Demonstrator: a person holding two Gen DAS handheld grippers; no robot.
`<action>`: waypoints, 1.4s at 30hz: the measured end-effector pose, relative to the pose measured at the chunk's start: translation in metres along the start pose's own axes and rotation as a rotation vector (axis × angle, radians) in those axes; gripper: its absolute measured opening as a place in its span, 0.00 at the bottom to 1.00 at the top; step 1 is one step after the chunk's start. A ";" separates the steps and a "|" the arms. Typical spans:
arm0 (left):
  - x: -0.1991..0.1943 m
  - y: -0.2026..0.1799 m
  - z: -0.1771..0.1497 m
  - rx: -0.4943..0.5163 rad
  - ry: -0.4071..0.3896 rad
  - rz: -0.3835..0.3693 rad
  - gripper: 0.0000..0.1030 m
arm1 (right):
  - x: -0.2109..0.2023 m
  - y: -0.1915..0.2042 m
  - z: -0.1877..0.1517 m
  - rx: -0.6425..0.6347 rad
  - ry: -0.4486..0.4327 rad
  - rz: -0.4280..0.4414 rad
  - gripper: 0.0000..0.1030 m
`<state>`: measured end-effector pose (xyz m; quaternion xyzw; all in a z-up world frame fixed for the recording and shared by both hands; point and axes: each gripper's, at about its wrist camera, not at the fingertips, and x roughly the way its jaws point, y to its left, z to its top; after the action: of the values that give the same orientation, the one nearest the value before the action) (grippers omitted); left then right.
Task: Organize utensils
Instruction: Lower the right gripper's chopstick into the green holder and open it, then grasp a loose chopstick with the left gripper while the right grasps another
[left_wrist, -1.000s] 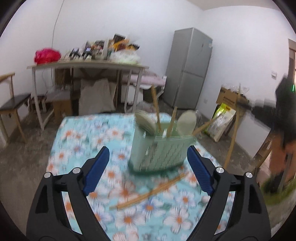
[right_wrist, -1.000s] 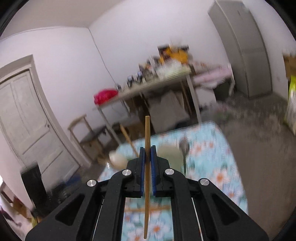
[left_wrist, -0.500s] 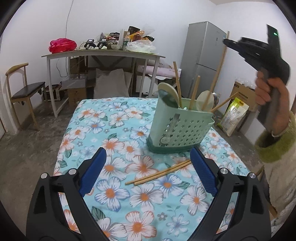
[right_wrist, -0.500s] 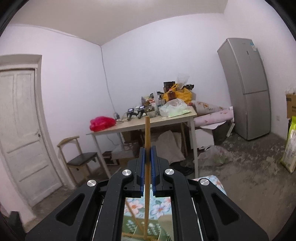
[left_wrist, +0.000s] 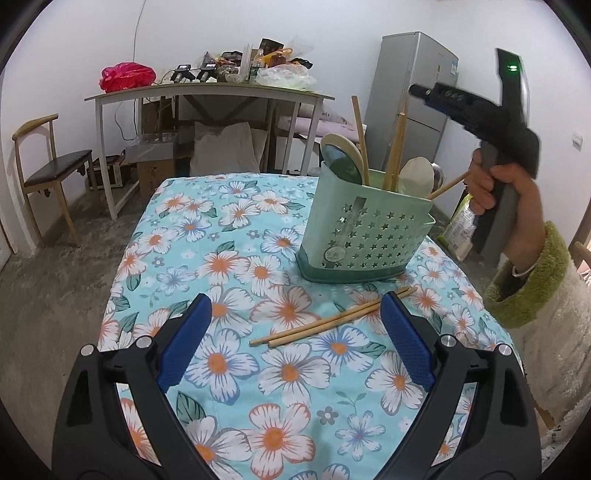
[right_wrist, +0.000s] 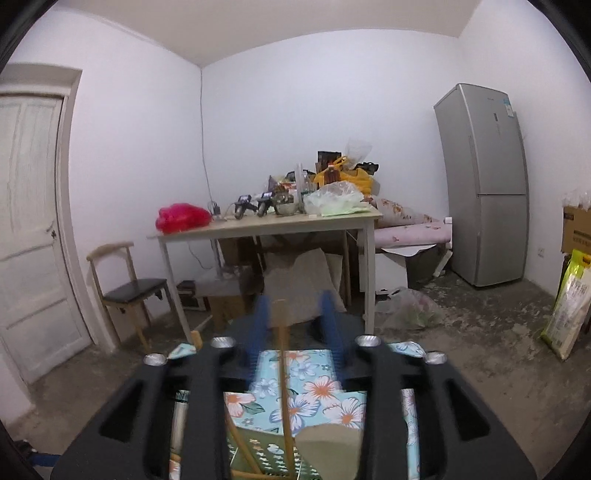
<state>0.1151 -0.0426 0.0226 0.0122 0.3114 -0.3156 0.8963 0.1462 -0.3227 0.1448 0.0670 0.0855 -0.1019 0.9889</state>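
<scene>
Utensil holder (left_wrist: 364, 236) on table (left_wrist: 177, 236), right of centre; spoons (left_wrist: 343, 158) and chopsticks (left_wrist: 393, 155) inside it. Chopstick pair (left_wrist: 328, 319) flat on table before holder. Cluttered desk (left_wrist: 207, 92) behind, fridge (left_wrist: 413, 99) right of it.

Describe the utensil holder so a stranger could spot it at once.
Start at the table with the blue floral tablecloth. Toward its far right stands the utensil holder, a pale green plastic tub on a darker green base. Star-shaped holes pierce its side, and chopsticks and spoons stick up from it, unlike the two chopsticks lying flat beside it.

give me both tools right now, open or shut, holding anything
left tool: open, empty, above the two chopsticks.
right tool: just opened, letting a chopstick drop into the holder.
</scene>
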 end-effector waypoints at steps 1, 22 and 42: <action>0.000 0.000 0.000 -0.001 0.000 -0.001 0.86 | -0.008 -0.002 0.004 0.003 -0.017 0.003 0.39; 0.016 0.020 -0.006 -0.040 0.032 0.049 0.86 | -0.099 -0.025 -0.083 0.208 0.306 0.314 0.51; 0.110 0.036 -0.009 -0.038 0.339 -0.003 0.10 | -0.024 -0.023 -0.229 0.732 0.824 0.360 0.51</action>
<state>0.1976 -0.0728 -0.0532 0.0477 0.4641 -0.3045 0.8304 0.0830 -0.3067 -0.0767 0.4522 0.4097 0.0796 0.7882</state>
